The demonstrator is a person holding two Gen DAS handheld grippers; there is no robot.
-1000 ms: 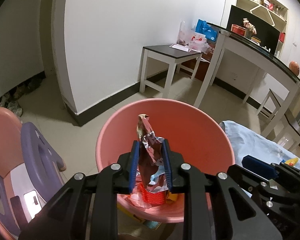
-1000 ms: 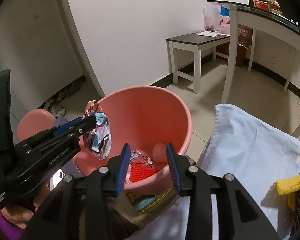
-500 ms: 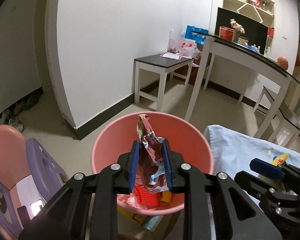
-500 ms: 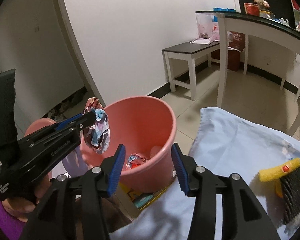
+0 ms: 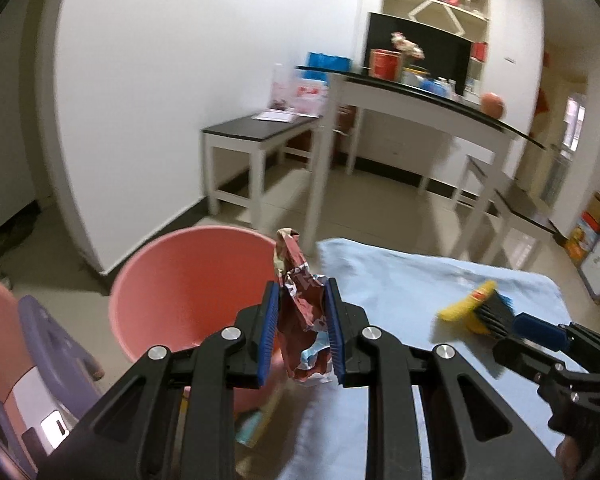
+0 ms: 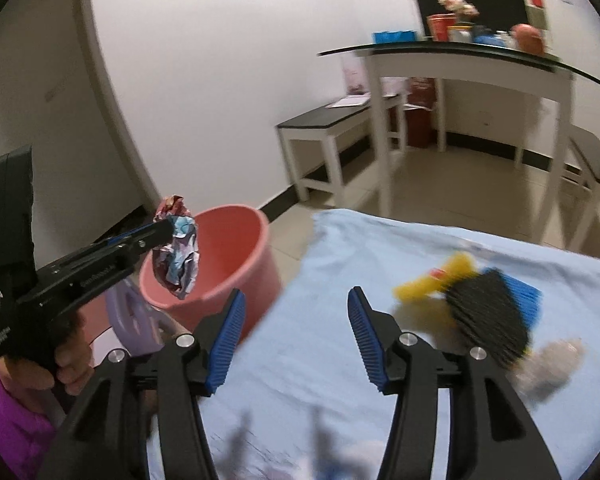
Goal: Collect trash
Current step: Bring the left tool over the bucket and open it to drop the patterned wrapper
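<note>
Right wrist view showed both hands had swung right, away from the pink bucket (image 6: 220, 256) toward the blue cloth (image 6: 340, 360). The right gripper (image 6: 296, 336) had just been opening, empty. The left gripper (image 5: 302, 332) clamped the crumpled wrapper (image 5: 300, 320), apparently not yet dropped, near the bucket's right rim.

A yellow-handled brush (image 6: 485, 309) lies on the blue cloth (image 6: 320, 344) at three o'clock; a dark-topped side table (image 5: 260, 130) stands at twelve.

Blue-clothed table (image 6: 340, 360) with brush (image 6: 488, 312); floor-standing pink bucket (image 6: 236, 248).
</note>
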